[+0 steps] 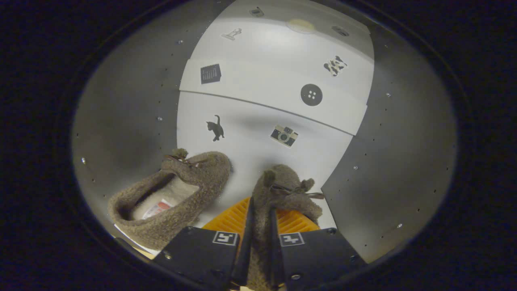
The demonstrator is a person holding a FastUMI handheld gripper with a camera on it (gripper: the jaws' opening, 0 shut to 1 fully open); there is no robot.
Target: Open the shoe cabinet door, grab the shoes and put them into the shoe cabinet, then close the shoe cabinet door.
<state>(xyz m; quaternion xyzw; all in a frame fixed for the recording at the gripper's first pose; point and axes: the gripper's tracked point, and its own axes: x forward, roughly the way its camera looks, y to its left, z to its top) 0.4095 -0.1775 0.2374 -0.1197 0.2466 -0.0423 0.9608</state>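
Observation:
Two fuzzy brown slippers with small bows lie in front of a white shoe cabinet (258,153). My gripper (260,230) is shut on the right slipper (284,190); both fingers pinch its fuzzy side wall and its toe points toward the cabinet. The left slipper (177,194) lies just ahead and left of my fingers, its opening showing a pale insole with a label. The cabinet front, beyond the slippers, carries stickers such as a black cat (216,128), a camera (284,135) and a button (311,95). Its door panels look shut.
Dark grey perforated panels (387,169) flank the cabinet on both sides. An orange ribbed piece (234,218) shows under the held slipper, just ahead of the fingers. A pale sheet edge (129,238) lies beneath the left slipper.

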